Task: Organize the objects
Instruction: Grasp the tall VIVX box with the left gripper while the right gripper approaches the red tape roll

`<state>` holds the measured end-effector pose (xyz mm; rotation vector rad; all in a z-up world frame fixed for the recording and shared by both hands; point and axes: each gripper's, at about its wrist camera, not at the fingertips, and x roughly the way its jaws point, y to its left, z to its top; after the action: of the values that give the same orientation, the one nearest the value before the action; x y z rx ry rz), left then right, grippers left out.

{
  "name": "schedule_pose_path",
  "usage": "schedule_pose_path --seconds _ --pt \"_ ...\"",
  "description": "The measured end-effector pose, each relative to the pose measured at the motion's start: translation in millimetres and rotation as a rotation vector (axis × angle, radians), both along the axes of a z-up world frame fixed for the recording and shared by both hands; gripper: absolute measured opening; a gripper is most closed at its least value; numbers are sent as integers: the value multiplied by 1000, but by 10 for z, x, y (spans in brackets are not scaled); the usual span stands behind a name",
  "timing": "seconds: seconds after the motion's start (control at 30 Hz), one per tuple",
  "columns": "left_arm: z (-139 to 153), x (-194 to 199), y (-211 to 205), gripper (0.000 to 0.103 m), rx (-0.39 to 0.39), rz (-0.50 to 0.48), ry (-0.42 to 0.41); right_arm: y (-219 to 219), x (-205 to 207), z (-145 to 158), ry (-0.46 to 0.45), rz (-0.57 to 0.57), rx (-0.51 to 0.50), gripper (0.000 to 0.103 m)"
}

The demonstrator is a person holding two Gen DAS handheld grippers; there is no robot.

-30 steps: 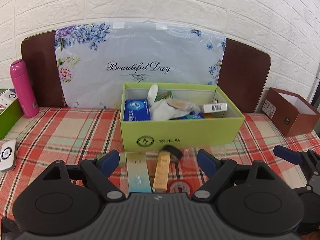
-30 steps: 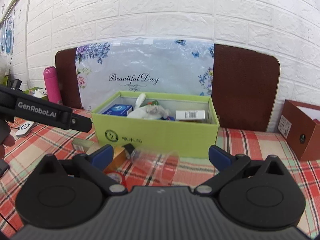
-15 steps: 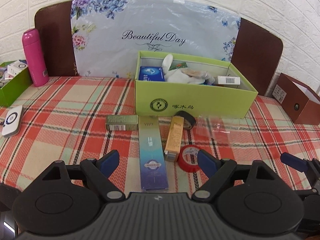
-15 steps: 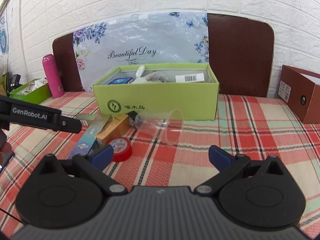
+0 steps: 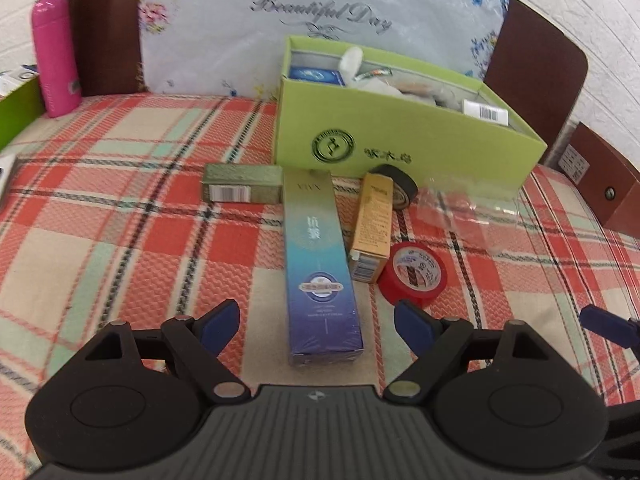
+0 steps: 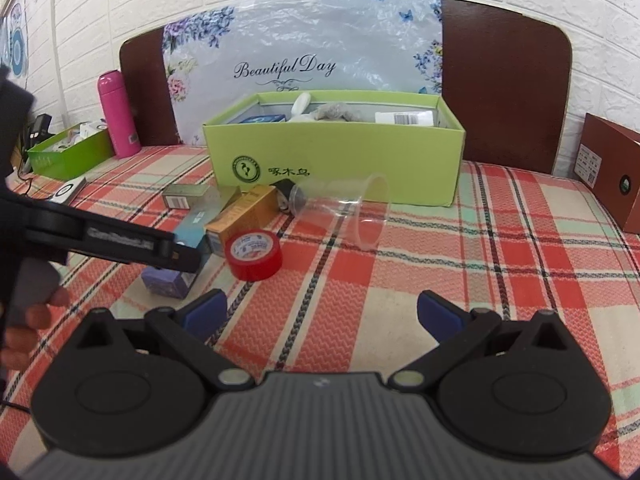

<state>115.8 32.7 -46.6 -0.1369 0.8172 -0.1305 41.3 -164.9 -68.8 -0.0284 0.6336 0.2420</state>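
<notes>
A green open box (image 5: 408, 148) (image 6: 340, 168) holds several items. In front of it on the plaid tablecloth lie a long blue box (image 5: 318, 264), a grey-green box (image 5: 240, 188), a gold box (image 5: 372, 224) (image 6: 244, 216), a black tape roll (image 5: 396, 188), a red tape roll (image 5: 412, 274) (image 6: 254, 254) and a clear plastic cup (image 5: 464, 204) (image 6: 344, 212) on its side. My left gripper (image 5: 316, 324) is open, straddling the near end of the blue box. My right gripper (image 6: 322, 312) is open and empty, short of the cup.
A pink bottle (image 5: 56, 56) (image 6: 118, 114) and a green tray (image 6: 70, 152) stand at the left. A brown box (image 5: 604, 184) (image 6: 612, 184) stands at the right. A white device (image 6: 66, 192) lies at left. A floral board leans on the wall behind.
Both grippers have risen and tilted down, away from the green box, so the loose items now show fully. Both stay open. Nothing was grasped.
</notes>
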Motion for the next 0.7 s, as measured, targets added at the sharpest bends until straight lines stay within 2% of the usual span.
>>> schedule_pose_path --seconds 0.03,0.07,0.17,0.2,0.27,0.3,0.33,0.4,0.43,0.47,0.5,0.6,0.7 --pt "-46 30 12 51 -4 -10 9 12 7 -2 5 12 5 103" --pt "-58 28 39 43 2 -5 -2 23 16 -2 8 25 13 103" --pt "-26 -14 162 43 -40 -18 5 107 99 -17 -3 71 23 103" --pt "-14 -60 188 43 -36 -26 6 155 152 -33 -4 87 13 100" --pt "6 -162 192 43 -7 -41 3 262 295 -86 2 131 -10 88" --pt "7 -226 201 43 2 -46 4 314 382 -117 10 150 -16 78" --pt "3 -276 215 43 2 -49 8 361 476 -150 18 166 -13 74" --pt "-14 -352 240 43 -1 -53 14 426 651 -211 34 193 9 74" --pt "-18 -373 246 43 2 -58 14 458 727 -246 49 203 15 70" --pt "-18 -391 246 43 6 -63 12 489 783 -271 61 210 13 64" --pt "-16 -400 252 43 6 -66 13 512 815 -289 70 211 5 46" --pt "-3 -438 250 43 5 -92 20 490 720 -271 77 180 -11 46" --pt "-4 -550 202 43 24 -162 22 373 455 -246 118 148 -27 46"
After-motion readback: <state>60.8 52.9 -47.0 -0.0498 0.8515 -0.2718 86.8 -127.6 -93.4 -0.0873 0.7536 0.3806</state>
